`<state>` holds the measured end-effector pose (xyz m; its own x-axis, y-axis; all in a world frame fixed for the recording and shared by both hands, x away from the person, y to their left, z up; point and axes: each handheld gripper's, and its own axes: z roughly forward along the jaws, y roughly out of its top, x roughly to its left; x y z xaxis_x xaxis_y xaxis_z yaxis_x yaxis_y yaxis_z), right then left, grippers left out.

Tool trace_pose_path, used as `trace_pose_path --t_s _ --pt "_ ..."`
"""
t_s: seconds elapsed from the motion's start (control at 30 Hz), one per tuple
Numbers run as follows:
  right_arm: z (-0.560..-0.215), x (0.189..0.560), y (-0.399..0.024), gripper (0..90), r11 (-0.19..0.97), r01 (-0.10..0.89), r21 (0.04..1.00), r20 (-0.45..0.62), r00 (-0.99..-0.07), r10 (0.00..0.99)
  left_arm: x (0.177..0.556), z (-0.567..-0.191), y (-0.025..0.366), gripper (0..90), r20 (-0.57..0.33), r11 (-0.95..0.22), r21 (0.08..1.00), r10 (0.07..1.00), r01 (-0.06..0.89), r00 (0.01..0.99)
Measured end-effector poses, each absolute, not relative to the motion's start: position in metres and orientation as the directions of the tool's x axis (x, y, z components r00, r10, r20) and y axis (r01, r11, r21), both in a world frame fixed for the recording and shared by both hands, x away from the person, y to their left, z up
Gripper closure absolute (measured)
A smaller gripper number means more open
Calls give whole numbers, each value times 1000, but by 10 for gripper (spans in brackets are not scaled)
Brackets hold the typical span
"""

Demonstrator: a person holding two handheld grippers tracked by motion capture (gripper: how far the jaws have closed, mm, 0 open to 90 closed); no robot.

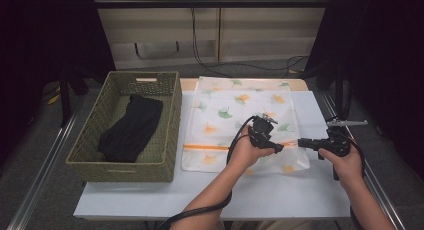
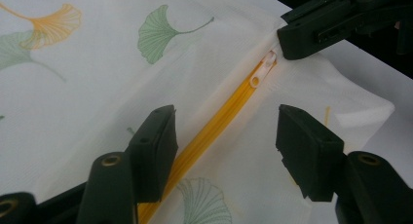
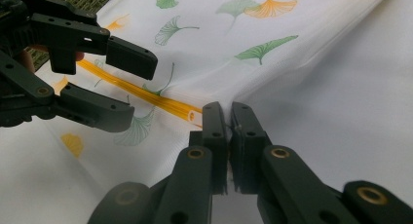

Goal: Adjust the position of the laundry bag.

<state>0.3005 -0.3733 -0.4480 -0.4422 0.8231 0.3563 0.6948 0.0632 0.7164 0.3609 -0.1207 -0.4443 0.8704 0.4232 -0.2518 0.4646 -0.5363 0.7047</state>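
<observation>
A white mesh laundry bag (image 1: 240,115) printed with ginkgo leaves lies flat on the table, an orange zipper (image 1: 205,146) running along its near side. My left gripper (image 2: 226,131) is open and straddles the zipper (image 2: 204,139); neither pad touches it. The white zipper pull (image 2: 260,70) sits just beyond, at the bag's right end. My right gripper (image 3: 228,119) is shut on the bag's edge (image 3: 292,87) beside that zipper end, and the fabric puckers toward its jaws. In the high view the left gripper (image 1: 280,147) and right gripper (image 1: 301,142) nearly meet tip to tip.
A woven green basket (image 1: 122,165) stands on the left of the white table (image 1: 280,195), with a black garment (image 1: 131,127) inside. Bare tabletop lies in front of the bag. Cables hang down the back wall.
</observation>
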Motion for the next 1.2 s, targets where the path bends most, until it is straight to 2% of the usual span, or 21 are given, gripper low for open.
trace_pose_path --t_s 0.4,0.97,1.1,1.2 --pt "-447 301 -372 867 49 695 718 374 -443 815 361 -447 -131 481 -242 -551 706 403 445 883" --pt "-446 302 -369 867 52 690 722 376 -454 808 357 -447 -140 655 -214 -581 713 352 392 911" --pt "-446 301 -368 867 54 690 722 375 -455 808 356 -446 -142 660 -193 -605 705 338 369 921" --pt "-445 301 -368 867 52 690 722 377 -455 807 355 -446 -143 707 -178 -606 708 343 362 922"
